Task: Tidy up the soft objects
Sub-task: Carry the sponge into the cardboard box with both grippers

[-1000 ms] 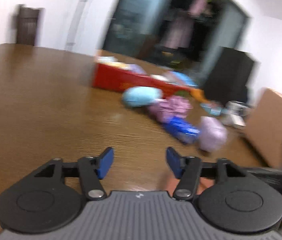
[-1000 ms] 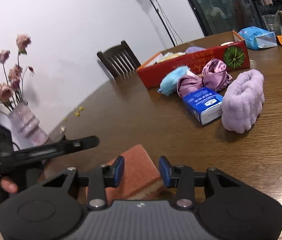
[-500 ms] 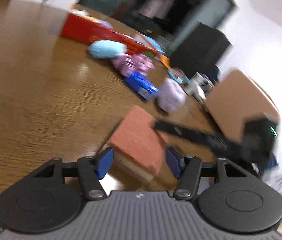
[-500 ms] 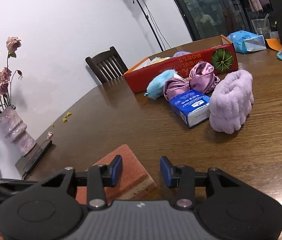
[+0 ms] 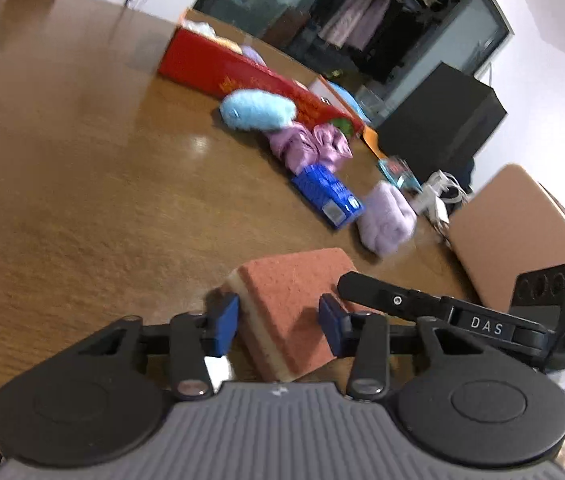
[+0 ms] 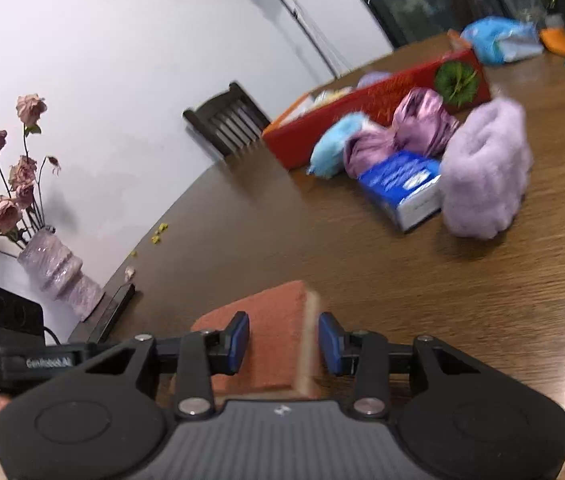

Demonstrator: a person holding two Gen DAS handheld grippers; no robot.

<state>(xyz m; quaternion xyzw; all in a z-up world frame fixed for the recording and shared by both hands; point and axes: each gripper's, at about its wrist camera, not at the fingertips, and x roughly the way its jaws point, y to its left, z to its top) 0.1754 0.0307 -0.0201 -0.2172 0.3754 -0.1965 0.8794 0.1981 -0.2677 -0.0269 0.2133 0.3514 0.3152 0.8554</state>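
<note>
An orange-topped sponge (image 5: pixel 294 304) lies on the brown table near its front edge, also in the right wrist view (image 6: pixel 274 340). My left gripper (image 5: pixel 278 326) is open with its blue pads either side of the sponge. My right gripper (image 6: pixel 283 342) is open over the same sponge. Further off lie a light blue plush (image 5: pixel 256 114), a pink satin cloth (image 5: pixel 308 148), a blue tissue pack (image 5: pixel 328 196) and a lilac fluffy piece (image 5: pixel 388 222); they also show in the right wrist view: the plush (image 6: pixel 332 148), cloth (image 6: pixel 398 132), pack (image 6: pixel 402 184) and lilac piece (image 6: pixel 486 176).
A red box (image 5: pixel 242 76) with soft items stands behind the pile; it also shows in the right wrist view (image 6: pixel 366 108). A vase of dried roses (image 6: pixel 58 268) and a phone (image 6: pixel 110 316) sit at the table's left edge. A chair (image 6: pixel 226 120) and cardboard (image 5: pixel 518 232) flank the table.
Both grippers have closed in on the sponge; the left swung right and down until the sponge lay between its pads. The right shifted so the sponge sits centred. Both stayed open.
</note>
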